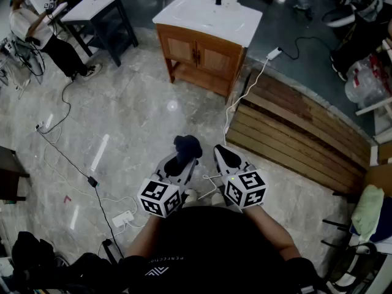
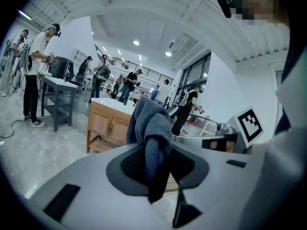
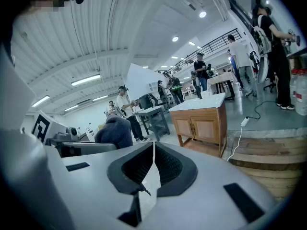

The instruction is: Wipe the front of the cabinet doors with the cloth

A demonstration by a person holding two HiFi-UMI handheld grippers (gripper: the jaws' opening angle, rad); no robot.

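**Two grippers held low, cloth in the left, cabinet well ahead**

Head view first: the left gripper [image 1: 185, 159] and the right gripper [image 1: 222, 153] sit side by side close to the person's body, over the pale marbled floor [image 1: 135, 121]. A dark blue-grey bunched cloth [image 1: 187, 146] sticks up from the left gripper's tip. The brown wooden two-door cabinet with a white top [image 1: 202, 57] stands well apart from both tools, farther up the floor, with a slatted wooden platform [image 1: 294, 133] to its right.

Over to the left gripper view: the jaws are clamped on the cloth [image 2: 151, 128], which rises in a thick fold from between the dark pads and flops over at the top. The cabinet [image 2: 108, 127] shows beyond, doors closed, partly hidden behind the cloth. The right gripper [image 2: 225, 142] lies just alongside.

Right gripper view now: the right gripper [image 3: 153, 159] has its jaws pressed together, only a thin seam between the pads, nothing held. The cabinet [image 3: 199, 124] stands ahead, and the cloth [image 3: 115, 131] bulges up at the left.
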